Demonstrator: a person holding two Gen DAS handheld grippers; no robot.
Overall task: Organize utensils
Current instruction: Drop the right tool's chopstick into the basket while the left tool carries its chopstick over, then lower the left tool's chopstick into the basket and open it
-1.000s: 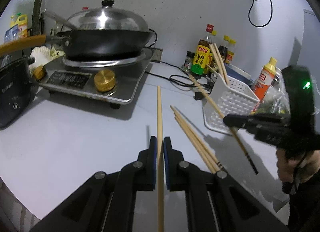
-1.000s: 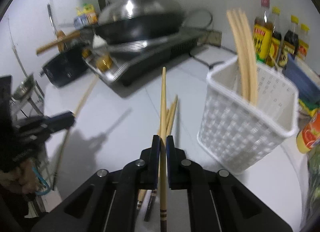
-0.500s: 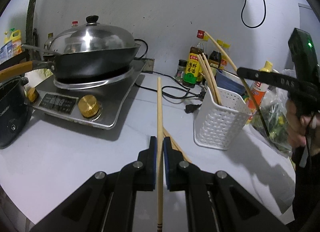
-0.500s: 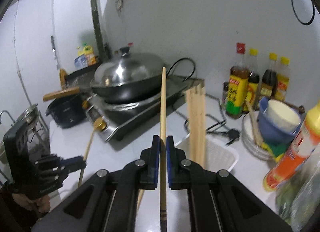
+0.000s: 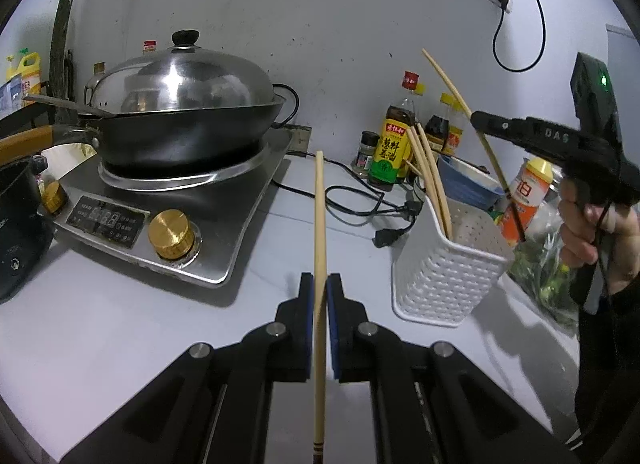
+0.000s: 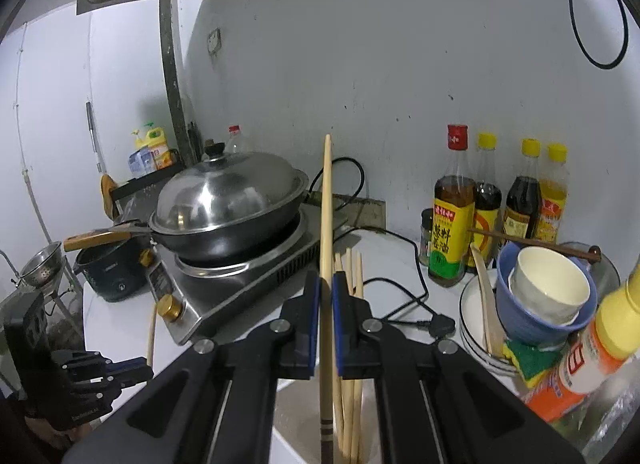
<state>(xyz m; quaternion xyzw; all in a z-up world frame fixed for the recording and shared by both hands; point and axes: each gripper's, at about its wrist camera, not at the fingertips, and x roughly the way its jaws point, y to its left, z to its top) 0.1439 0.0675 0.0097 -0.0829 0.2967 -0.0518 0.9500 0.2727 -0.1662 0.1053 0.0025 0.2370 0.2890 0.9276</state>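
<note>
Now both hands are busy — the left hand-held gripper (image 5: 320, 296) is clenched on a single bamboo chopstick (image 5: 319, 224), blue pads pinching its shaft, the pale tip pointing ahead over the white table (image 5: 100, 328) toward the induction cooker (image 5: 224, 232); the banded butt end sticks out behind the jaws. Over on the right, the right hand-held gripper (image 6: 326, 296) grasps a second chopstick (image 6: 326, 204) the same way, clamped tight, tip aimed up toward the wall; in the left wrist view that same gripper sits above the white utensil basket (image 5: 448, 276), its chopstick slanting down with the dark end hanging over the basket's far rim — whether it touches the rim I cannot tell. Inside the basket, a few chopsticks (image 5: 430, 180) already stand leaning against the left wall; the right wrist view looks straight down on them (image 6: 352, 404). A lidded wok (image 5: 184, 112) rests on the cooker; sauce bottles (image 6: 496, 204) line the wall behind the basket, and a blue bowl (image 6: 532, 324) with a white cup in it sits stacked on plates just beside them; a black power cord (image 5: 360, 204) snakes across the table between cooker and basket.
</note>
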